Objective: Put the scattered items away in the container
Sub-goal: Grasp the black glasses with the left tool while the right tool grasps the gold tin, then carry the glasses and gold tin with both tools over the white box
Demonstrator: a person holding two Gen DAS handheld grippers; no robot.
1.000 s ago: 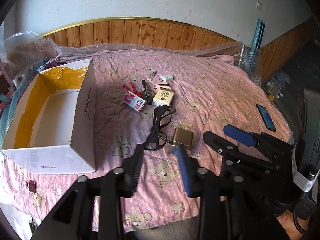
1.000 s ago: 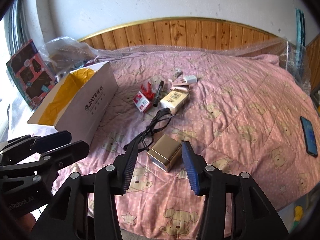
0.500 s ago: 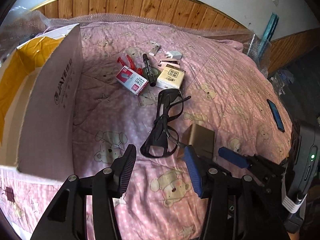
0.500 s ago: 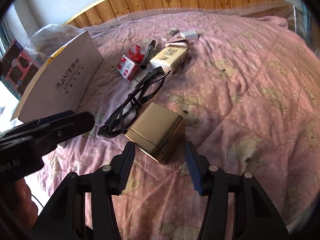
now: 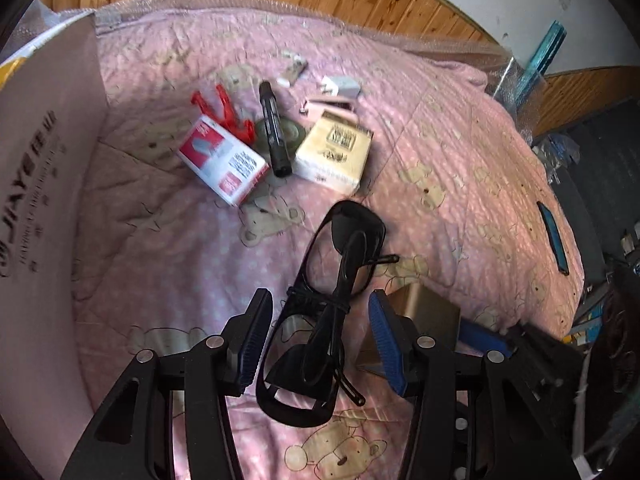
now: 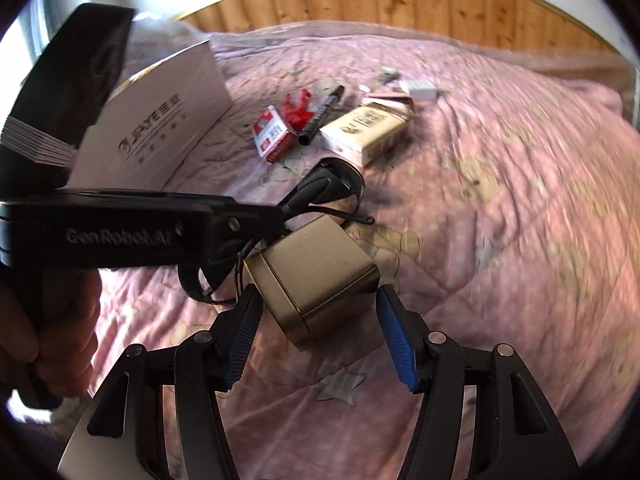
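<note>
The bed [image 5: 460, 128] with its pink quilt held everything, and the white box [image 5: 44, 184] stood on it as the landmark. Its inside could not be seen in either view, so whether anything had gone in was unknown; judging by the spread on the quilt, the tidying looked barely begun.

Well to the right of the box, the gold tin [image 6: 316, 276] lay tilted on the quilt. The right gripper [image 6: 318, 342] sat low over it, jaws apart on either side of the tin, neither pad clearly touching. Between the tin and the box lay the folded black glasses [image 5: 332, 308], touching or just beside the tin. The left gripper [image 5: 318, 330] straddled them with its jaws spread wide, gripping nothing.

Farther from the box, toward the headboard, a loose cluster remained: a cream carton [image 5: 334, 152], a red-and-white pack [image 5: 222, 162], a black marker [image 5: 274, 130], a red clip [image 5: 222, 110], a white charger [image 5: 342, 86] and some small bits too blurred to name. A phone [image 5: 554, 236] lay farthest from the box, at the bed's right edge.

Both grabs seemed about to happen; every item in sight was still outside the box.
</note>
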